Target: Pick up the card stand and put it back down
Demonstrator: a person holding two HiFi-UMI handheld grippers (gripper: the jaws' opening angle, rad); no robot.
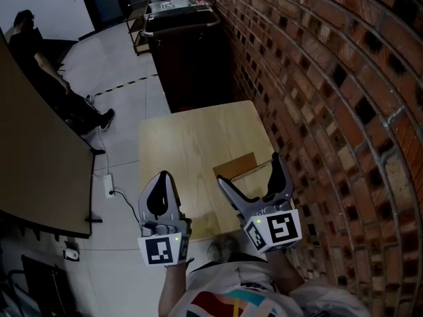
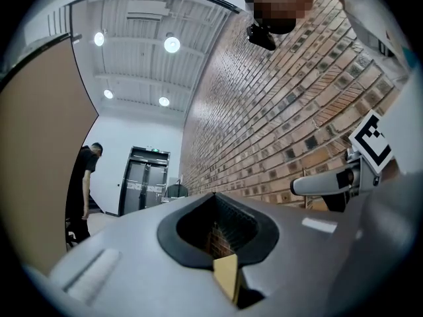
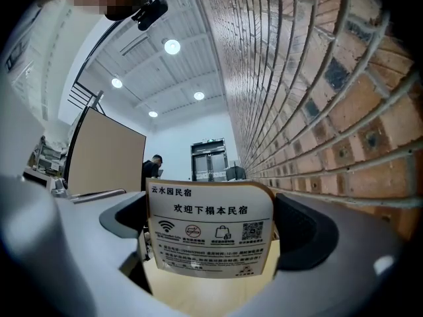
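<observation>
The card stand (image 1: 236, 166) sits near the right front of the light wooden table (image 1: 182, 147), beside the brick wall. In the right gripper view it is a white printed card (image 3: 210, 233) with icons and a QR code, facing the camera. My right gripper (image 1: 249, 169) (image 3: 210, 203) is open wide, one jaw on each side of the card and close to its side edges. I cannot tell whether the jaws touch it. My left gripper (image 1: 164, 177) (image 2: 213, 197) hovers over the table's front left edge, shut and holding nothing.
The brick wall (image 1: 330, 111) runs along the table's right side. A dark cabinet (image 1: 188, 58) stands past the table's far end. A brown partition (image 1: 33, 170) is at the left, with a person (image 1: 39, 58) beyond it and a power strip (image 1: 109, 185) on the floor.
</observation>
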